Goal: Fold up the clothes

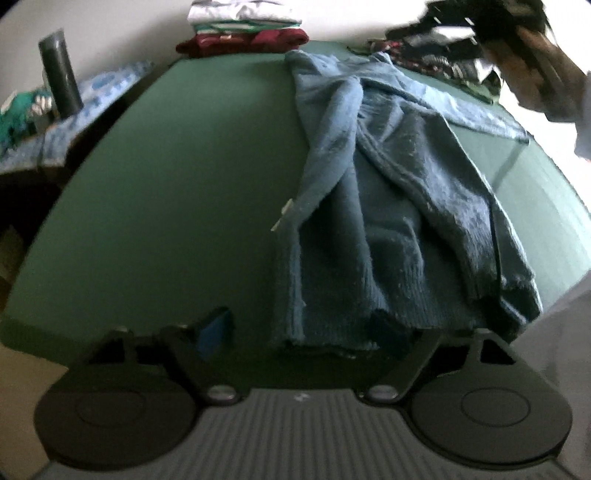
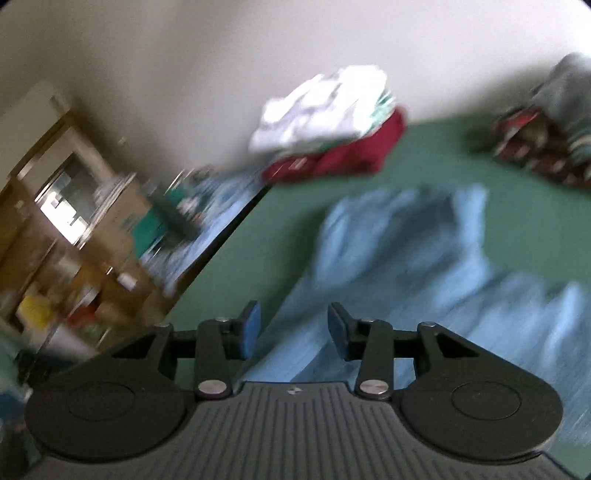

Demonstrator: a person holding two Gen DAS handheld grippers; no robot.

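Blue sweater (image 1: 388,206) spread on green table (image 1: 166,184), left gripper (image 1: 303,332) jaws apart at its hem, right gripper (image 2: 293,330) jaws apart, empty, above it

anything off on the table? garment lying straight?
Yes. The blue sweater is rumpled, not flat: a sleeve is twisted across the body and the hem hangs over the green table edge. Folded stack looks tidy.
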